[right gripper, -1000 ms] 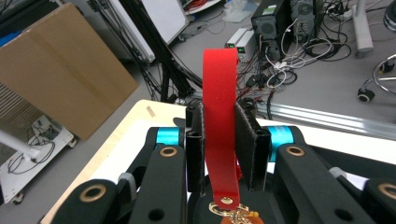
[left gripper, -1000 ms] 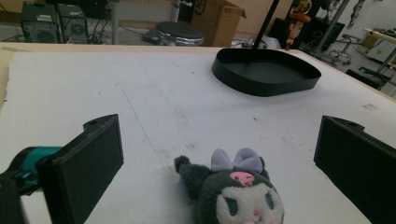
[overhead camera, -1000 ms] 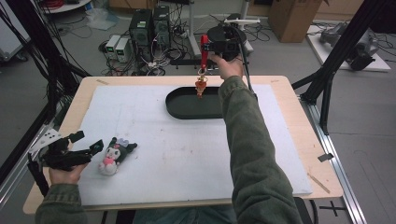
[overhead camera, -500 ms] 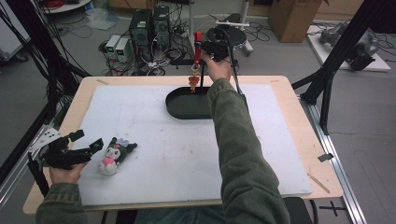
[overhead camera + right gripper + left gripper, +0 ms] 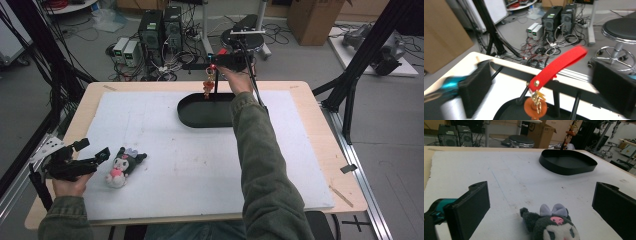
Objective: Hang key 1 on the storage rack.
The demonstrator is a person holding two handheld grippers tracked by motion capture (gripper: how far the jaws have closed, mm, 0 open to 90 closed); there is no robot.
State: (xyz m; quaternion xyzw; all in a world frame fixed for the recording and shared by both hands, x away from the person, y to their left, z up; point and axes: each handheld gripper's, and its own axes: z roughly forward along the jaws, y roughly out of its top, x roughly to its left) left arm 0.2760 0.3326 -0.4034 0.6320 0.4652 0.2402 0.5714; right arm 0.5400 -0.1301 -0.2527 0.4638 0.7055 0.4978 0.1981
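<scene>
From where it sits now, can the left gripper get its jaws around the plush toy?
Probably yes. The left gripper has its jaws spread wide, and the plush toy lies on the white mat just ahead, between them, with nothing in the way.

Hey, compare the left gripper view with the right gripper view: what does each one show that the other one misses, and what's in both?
Left gripper view alone: a grey plush toy with a lilac bow, lying on the white mat between the open left tool's jaws.

Right gripper view alone: two computer towers, a round stool and tangled floor cables behind the table.

Both: the black tray and the red strap with its orange charm hanging over it.
</scene>
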